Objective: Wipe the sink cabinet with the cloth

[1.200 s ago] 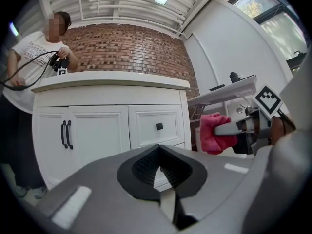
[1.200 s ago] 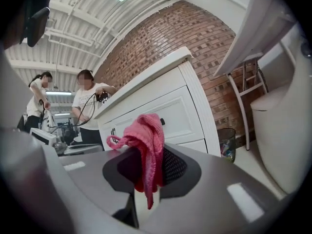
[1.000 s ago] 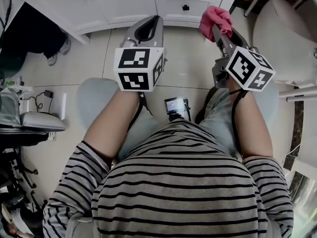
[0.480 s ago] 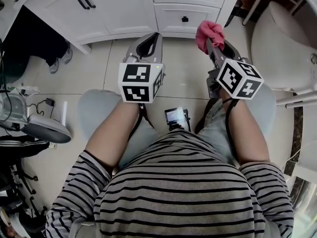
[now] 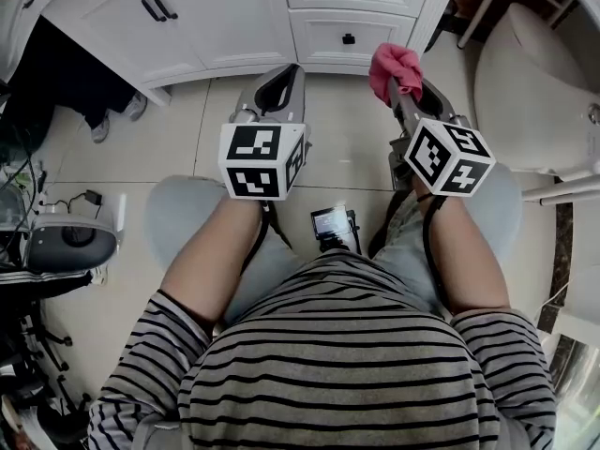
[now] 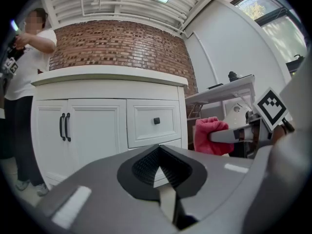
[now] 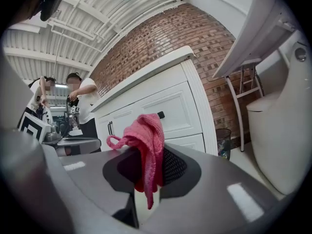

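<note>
The white sink cabinet [image 5: 225, 17] stands ahead, with two doors with black handles [image 6: 64, 126] and a drawer with a black knob [image 6: 156, 121]. My right gripper [image 5: 401, 81] is shut on a pink cloth [image 5: 394, 66], which bunches above its jaws [image 7: 146, 140] and hangs down between them. It is held in the air short of the drawer front [image 7: 170, 112]. My left gripper [image 5: 278, 81] is shut with nothing in it, its tips [image 6: 158, 165] pointing at the cabinet's lower edge. The pink cloth [image 6: 209, 135] shows to its right.
A white toilet [image 5: 534, 82] stands at the right, close to the right gripper. A person in dark trousers [image 5: 66, 64] stands left of the cabinet. Gear and cables [image 5: 56, 242] lie on the tiled floor at the left. A small bin [image 7: 224, 141] sits by the brick wall.
Both grippers have drawn slightly back and down from the cabinet, and the view has shifted so more of the cabinet front shows. The cloth stays held.
</note>
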A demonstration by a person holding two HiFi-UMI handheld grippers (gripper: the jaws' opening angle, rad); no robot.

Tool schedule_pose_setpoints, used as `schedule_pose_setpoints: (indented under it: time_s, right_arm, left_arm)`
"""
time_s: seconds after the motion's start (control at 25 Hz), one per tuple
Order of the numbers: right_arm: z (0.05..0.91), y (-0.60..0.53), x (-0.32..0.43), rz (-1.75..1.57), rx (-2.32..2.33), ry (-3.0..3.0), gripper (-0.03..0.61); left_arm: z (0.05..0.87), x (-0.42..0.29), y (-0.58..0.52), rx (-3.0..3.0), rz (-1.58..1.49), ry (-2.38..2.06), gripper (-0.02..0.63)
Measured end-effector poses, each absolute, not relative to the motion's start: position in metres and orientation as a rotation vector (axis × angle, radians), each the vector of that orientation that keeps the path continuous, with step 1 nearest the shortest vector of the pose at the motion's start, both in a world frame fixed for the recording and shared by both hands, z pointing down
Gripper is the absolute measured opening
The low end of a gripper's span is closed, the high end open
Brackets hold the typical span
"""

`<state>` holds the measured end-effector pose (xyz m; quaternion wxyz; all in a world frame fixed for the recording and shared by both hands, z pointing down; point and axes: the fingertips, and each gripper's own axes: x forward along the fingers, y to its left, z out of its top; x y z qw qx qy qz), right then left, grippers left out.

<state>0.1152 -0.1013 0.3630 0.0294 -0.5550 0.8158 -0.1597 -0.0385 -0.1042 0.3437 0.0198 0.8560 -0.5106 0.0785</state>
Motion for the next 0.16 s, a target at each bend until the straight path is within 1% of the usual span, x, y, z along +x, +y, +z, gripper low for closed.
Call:
schedule_pose_setpoints:
  time_s: [0.16]
  right_arm:
    - [0.3623, -0.1011, 0.1183, -0.490, -1.724, 2.504, 0.072]
  left_arm:
    - [0.3426, -0.0380, -0.1041, 2.651, 0.234, -1.583, 0.000]
